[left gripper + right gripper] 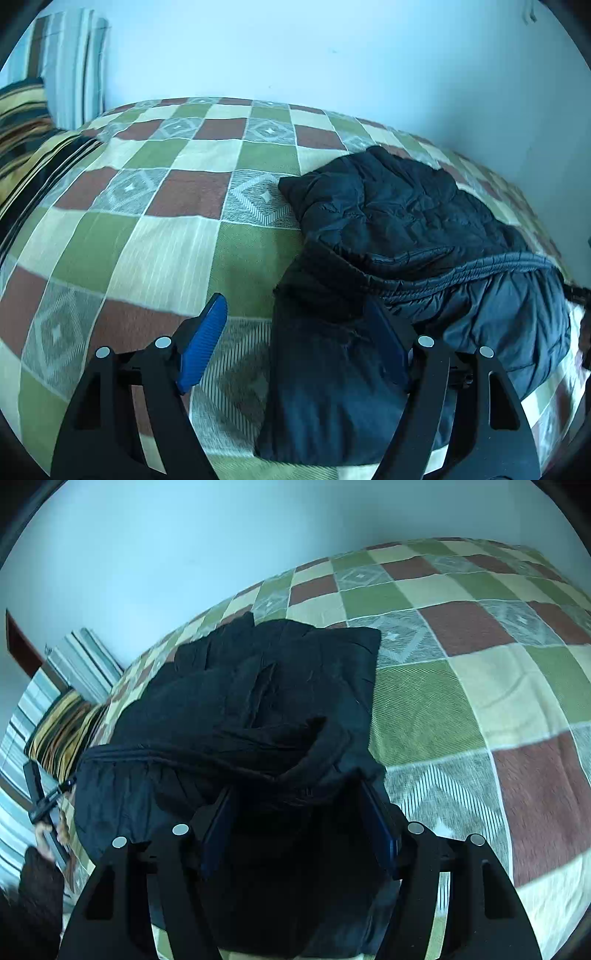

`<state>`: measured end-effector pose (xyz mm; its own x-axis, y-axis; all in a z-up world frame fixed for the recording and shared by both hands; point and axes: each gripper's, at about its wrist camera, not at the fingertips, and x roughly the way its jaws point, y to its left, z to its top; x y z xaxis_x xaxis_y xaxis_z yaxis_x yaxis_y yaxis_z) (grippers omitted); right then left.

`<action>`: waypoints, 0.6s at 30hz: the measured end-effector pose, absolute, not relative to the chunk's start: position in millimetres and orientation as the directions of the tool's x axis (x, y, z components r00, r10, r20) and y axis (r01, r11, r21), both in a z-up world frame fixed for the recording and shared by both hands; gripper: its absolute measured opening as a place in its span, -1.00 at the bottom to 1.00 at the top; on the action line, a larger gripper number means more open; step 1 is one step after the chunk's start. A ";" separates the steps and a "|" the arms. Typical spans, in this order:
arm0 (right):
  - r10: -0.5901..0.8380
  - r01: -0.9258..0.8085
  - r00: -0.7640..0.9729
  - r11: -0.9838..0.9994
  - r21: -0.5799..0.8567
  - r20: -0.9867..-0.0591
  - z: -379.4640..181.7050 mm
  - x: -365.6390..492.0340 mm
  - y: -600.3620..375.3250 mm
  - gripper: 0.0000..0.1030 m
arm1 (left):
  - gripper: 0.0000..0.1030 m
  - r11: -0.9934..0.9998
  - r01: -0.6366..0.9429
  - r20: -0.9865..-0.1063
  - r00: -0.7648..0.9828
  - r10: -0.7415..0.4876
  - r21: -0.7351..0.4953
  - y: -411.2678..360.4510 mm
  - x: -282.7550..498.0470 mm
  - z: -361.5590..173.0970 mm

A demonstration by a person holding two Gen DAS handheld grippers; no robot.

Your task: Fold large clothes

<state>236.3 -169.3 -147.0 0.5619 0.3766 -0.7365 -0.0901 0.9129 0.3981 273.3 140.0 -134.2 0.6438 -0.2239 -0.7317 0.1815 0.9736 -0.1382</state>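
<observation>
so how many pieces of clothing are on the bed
1: a dark puffer jacket, bundled on the checked bedspread, lying just ahead of both tongs. Anything tucked under it would be hidden.

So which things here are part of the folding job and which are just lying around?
Part of the job:
- dark puffer jacket
- left gripper, open
- right gripper, open

Lying about:
- checked bedspread
- striped pillow
</observation>
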 end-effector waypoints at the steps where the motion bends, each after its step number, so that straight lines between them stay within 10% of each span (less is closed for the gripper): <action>1: 0.384 -0.102 0.555 0.912 0.397 -0.738 -148.5 242.4 -168.2 0.26 | 0.47 0.973 0.190 -0.737 0.638 -0.225 -0.133 138.4 277.5 -135.6; 9: 0.409 -0.151 0.484 0.910 0.387 -0.773 -167.8 267.4 -159.0 0.24 | 0.39 0.935 0.277 -0.810 0.481 -0.335 -0.221 126.9 315.5 -165.1; 18: 0.315 -0.132 0.539 0.947 0.291 -0.781 -163.3 249.7 -154.5 -0.75 | -0.74 0.958 0.260 -0.781 0.570 -0.254 -0.121 111.0 300.1 -155.2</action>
